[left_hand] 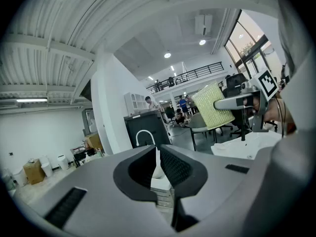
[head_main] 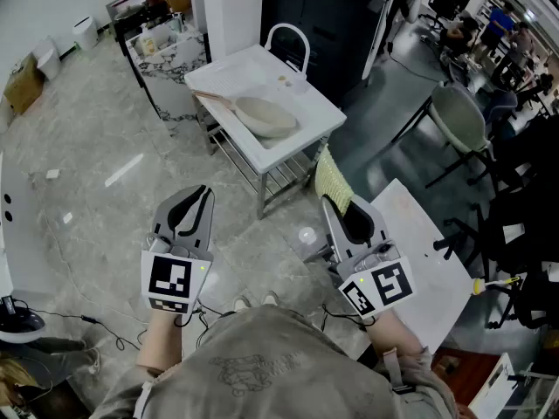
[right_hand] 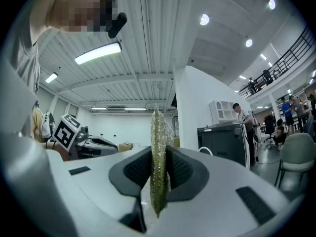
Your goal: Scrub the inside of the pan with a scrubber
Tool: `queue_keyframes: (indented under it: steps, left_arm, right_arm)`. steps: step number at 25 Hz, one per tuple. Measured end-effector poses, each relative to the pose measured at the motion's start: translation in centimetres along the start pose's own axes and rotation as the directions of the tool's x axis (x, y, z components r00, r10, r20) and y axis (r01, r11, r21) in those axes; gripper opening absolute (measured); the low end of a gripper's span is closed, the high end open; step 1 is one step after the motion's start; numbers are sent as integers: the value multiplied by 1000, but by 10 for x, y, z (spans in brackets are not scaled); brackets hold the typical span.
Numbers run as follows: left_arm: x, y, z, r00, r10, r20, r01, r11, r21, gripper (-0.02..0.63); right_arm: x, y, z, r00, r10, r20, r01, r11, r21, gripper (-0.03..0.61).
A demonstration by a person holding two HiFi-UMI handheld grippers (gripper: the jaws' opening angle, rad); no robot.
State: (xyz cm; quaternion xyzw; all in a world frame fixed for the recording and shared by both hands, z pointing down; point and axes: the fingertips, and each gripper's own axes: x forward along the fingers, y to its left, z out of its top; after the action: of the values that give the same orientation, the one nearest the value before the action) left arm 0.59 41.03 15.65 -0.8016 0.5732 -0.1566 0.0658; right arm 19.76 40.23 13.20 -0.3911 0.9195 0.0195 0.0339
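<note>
The right gripper (right_hand: 158, 168) is clenched on a flat yellow-green mesh scrubber (right_hand: 157, 132), pinching it by its lower part so that most of the pad stands upright above the jaws. The left gripper (left_hand: 158, 157) is clenched with nothing in it, its pads pressed together. Both are held level in front of the person, well apart from the work.

The pale, shallow pan (head_main: 265, 117) with a light wooden handle (head_main: 214, 97) lies loose in the white square sink (head_main: 307, 101) on a metal frame, with a white arched tap (head_main: 288, 37) just behind it.

Likely troubles from here:
- The scrubber is gripped only low down, so I judge the free part may fold or twist out of the jaws once it is pressed against the pan
- Nothing steadies the pan; scrubbing strokes could make it skid or spin in the sink unless the left gripper opens and takes the handle
- The tap stands close behind the pan, so a long forward stroke could knock it
- Pressing with the hard jaw tips instead of the pad could scratch the pan's inside
</note>
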Motion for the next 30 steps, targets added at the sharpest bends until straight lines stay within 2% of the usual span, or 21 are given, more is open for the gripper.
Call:
queue_keyframes:
  steps: [15, 30]
  left_arm:
    - [-4, -5, -2, 999, 30, -18, -30, 1000, -7, 37]
    - [12, -23, 0, 997, 66, -32, -66, 998, 5, 37]
  right_arm:
    - [-5, -3, 2, 1000, 18, 18, -18, 1000, 18, 77]
    - [-4, -25, -10, 997, 73, 19, -74, 997, 20, 77]
